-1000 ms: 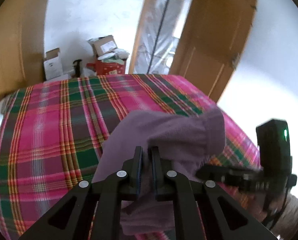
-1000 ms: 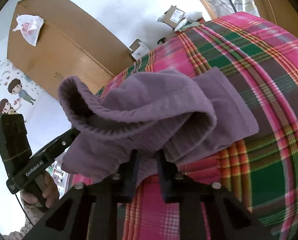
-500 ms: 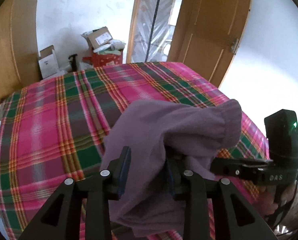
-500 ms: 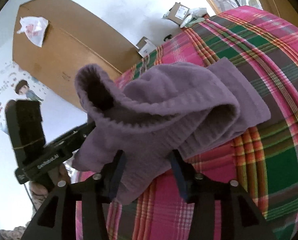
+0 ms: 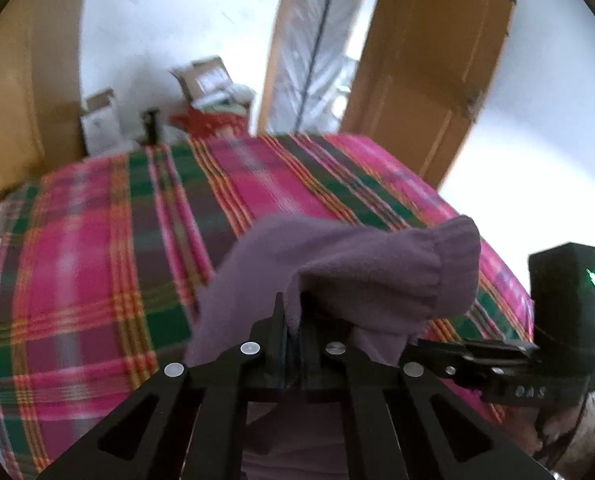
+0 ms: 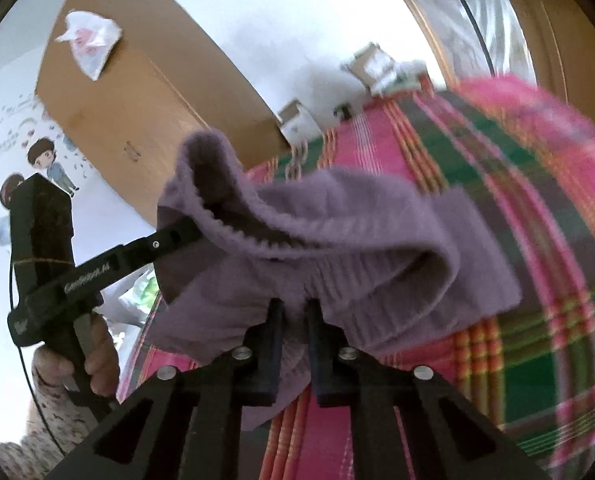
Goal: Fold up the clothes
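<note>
A bed spread with a pink, green and orange plaid blanket [image 5: 109,264] fills the lower part of both views, and on it, partly lifted off the surface, is the purple knit garment [image 5: 361,276]: a soft, ribbed piece doubled over on itself, with a thick rolled fold along its near edge and a cuff-like opening standing up at one end [image 6: 205,160]. Its far flap lies flat on the plaid. Behind the bed stand a tall wooden wardrobe [image 6: 129,92] with a white plastic bag [image 6: 89,42] on top, an open wooden door [image 5: 437,76], and a heap of cardboard boxes [image 5: 201,76] against the white wall; cartoon stickers [image 6: 49,160] mark the wall beside the wardrobe. The left gripper [image 5: 293,320] has just closed, its jaws nearly together and pinching a thin edge of the purple cloth, which drapes over and hides the fingertips. The right gripper [image 6: 295,312] has just narrowed too, clamped on a bunched fold of the same garment near its ribbed hem. In the right wrist view the person's left hand [image 6: 97,360] grips its handle beside a patterned sleeve [image 6: 37,420]. Both views are blurred.
</note>
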`<state>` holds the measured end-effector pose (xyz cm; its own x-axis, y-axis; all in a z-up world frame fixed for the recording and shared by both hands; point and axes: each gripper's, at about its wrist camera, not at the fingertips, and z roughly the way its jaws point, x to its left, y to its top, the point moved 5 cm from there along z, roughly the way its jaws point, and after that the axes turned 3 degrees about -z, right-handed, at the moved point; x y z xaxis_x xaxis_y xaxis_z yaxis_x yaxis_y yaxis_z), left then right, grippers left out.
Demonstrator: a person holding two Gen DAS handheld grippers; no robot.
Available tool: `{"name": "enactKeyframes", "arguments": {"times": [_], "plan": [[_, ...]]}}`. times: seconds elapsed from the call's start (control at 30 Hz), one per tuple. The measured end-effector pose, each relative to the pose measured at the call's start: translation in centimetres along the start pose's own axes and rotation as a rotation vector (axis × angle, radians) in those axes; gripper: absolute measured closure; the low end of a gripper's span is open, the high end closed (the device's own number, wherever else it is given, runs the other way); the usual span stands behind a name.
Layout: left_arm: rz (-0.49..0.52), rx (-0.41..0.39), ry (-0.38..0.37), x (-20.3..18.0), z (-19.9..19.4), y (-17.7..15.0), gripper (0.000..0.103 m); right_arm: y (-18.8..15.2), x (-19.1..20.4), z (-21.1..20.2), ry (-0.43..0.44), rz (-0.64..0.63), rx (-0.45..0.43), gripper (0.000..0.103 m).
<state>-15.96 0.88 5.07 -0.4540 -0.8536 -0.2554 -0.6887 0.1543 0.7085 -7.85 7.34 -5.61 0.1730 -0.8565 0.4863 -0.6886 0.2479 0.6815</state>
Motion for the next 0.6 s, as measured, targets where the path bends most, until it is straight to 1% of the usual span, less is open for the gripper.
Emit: {"name": "enactKeyframes", "arguments": {"times": [0.17,0.27,0.33,0.47,0.6], "plan": [[-0.066,-0.105,0.015,1.4,-2.8,1.5,0.099,2.0,1.6,-2.6,-0.043,-0.08,-0.067,0.094],[-0.096,-0.139,0.03,2.1,-3.9,2.0,0.099,3.4,2.4,-3.3,-0.064,-0.118,-0.092,0.094],[-0.13,-0.16,0.042,2.9,-4.6,2.3,0.099,4.6,3.2,-2.9,-0.072,-0.151,-0.113,0.094],[-0.204,-0.211,0.075,4.8,-6.3,2.5,0.099,5.8,4.7,-3.5,-0.087,-0.204,-0.143,0.094],[-0.248,-0.261,0.112,6.5,-8.0,2.9,0.099,7.8,6.6,-2.0,-0.082,-0.264,-0.163,0.094]]}}
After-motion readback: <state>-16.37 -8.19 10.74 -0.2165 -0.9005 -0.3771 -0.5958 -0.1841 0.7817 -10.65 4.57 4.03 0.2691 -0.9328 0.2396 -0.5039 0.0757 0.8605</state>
